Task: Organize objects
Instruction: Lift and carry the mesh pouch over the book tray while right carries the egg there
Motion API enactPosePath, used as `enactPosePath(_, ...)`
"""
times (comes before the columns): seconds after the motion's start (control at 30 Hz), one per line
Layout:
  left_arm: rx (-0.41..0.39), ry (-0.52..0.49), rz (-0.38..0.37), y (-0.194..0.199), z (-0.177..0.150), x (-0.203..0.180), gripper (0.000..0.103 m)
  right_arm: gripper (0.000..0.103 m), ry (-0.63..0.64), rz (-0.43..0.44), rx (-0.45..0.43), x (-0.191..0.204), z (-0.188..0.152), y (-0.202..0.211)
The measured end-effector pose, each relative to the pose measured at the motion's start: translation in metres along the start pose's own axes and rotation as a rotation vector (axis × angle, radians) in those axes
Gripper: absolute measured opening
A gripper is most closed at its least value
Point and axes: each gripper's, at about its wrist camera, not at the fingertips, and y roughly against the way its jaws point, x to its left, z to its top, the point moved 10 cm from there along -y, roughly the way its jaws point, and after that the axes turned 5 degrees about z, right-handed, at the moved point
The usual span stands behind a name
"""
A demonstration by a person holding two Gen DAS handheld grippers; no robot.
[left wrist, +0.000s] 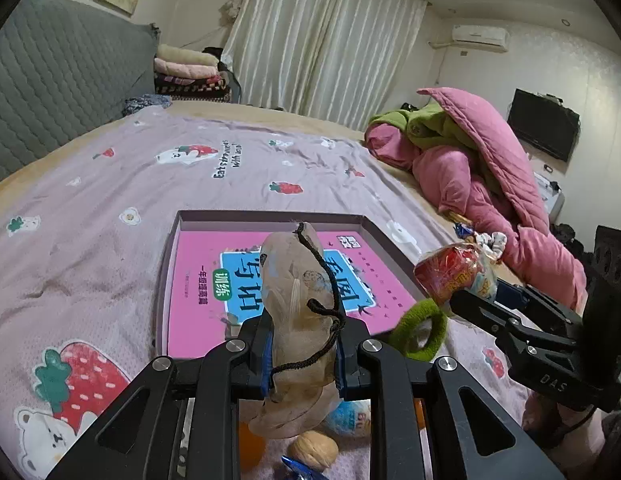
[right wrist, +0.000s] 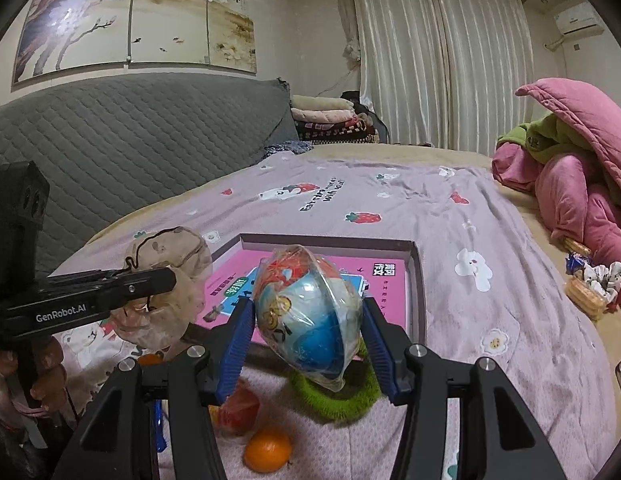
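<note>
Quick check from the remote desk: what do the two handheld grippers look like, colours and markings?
Both are matte black metal linkages with silver pivot bolts and ribbed blue finger pads. The left gripper reads "GenRobot.AI" in white along its side, under a black camera block. The right gripper shows "DAS" lettering.

The left gripper point(left wrist: 302, 356) points forward and somewhat downward, its blue-padded jaws clamped tight on a beige pouch point(left wrist: 298, 280). The right gripper point(right wrist: 310, 340) tilts down much the same, just beside it, its jaws partway apart and pressed on a plastic-wrapped ball point(right wrist: 306, 312).
</note>
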Motion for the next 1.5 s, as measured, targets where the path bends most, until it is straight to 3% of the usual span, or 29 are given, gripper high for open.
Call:
enactPosePath(0.93, -0.004, -0.019, 0.051, -0.036, 0.030, 0.024, 0.022, 0.054, 0.011, -0.016, -0.023, -0.012, 0.030, -0.029)
enactPosePath(1.5, 0.041, 0.002, 0.063, -0.064, 0.034, 0.040, 0.022, 0.054, 0.017, -0.024, 0.008, -0.022, 0.039, -0.059)
